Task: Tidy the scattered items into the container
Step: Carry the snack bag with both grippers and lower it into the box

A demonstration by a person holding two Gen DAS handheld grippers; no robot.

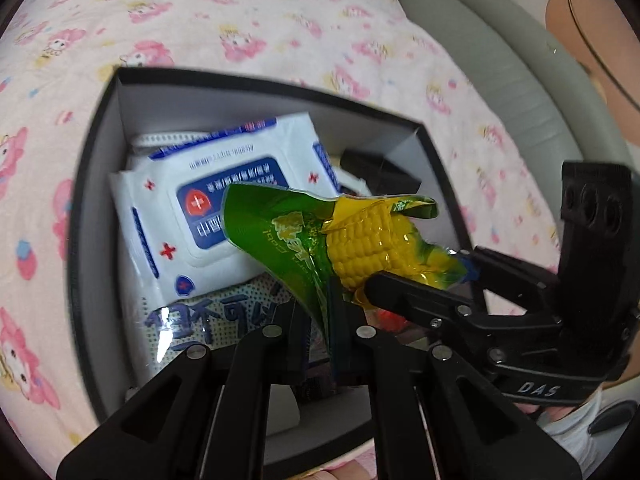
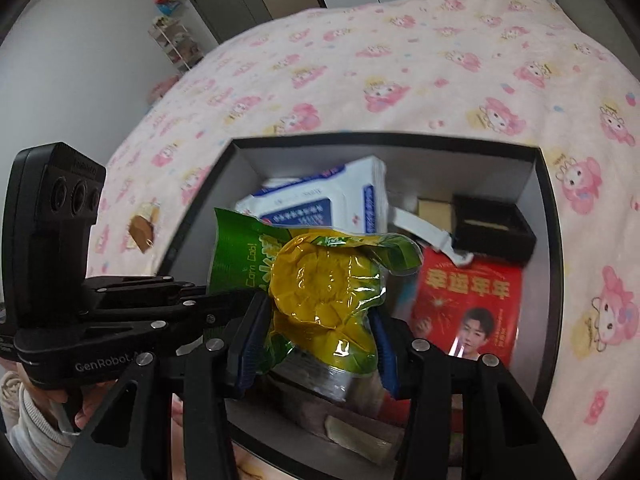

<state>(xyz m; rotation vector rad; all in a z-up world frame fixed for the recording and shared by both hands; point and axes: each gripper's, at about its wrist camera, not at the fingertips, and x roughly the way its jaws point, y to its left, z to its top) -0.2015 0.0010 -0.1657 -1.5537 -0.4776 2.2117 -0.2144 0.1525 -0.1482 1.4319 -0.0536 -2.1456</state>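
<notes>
Container: black-rimmed rectangular box with grey inner walls (image 2: pixel 542 184), set on the pink cartoon-print blanket (image 2: pixel 400 60) — already well filled.
Stowed so far: white-and-blue soft pack of wet wipes (image 1: pixel 208 200) lying near the top of the pile; red printed card or packet with a portrait (image 2: pixel 468 300) on the box floor; small black open-topped box (image 2: pixel 494 228) in the far corner; white mask-like item with a strap (image 2: pixel 420 228) beside it; a clear printed bag with blue characters (image 1: pixel 208 316) under the wipes.
Item in hand: green-and-yellow vacuum-sealed plastic pack of corn on the cob (image 2: pixel 320 280), held in the air above the box's open top, not yet resting on the pile.
Right gripper (image 2: pixel 316 336): jaws partly open and pressed on the thick cob end of the corn pack, blue pads on either side of it.
Left gripper (image 1: pixel 316 328): jaws closed tight on the thin flat edge of the same pack's green film.
Still outside: one small brown-and-cream object (image 2: pixel 142 226) lying on the blanket left of the box — what it is cannot be told.
Progress: judged late; most items sit inside, the corn pack awaits release, and at least that one stray remains.
Next call: probably lower and let go with both grippers.
</notes>
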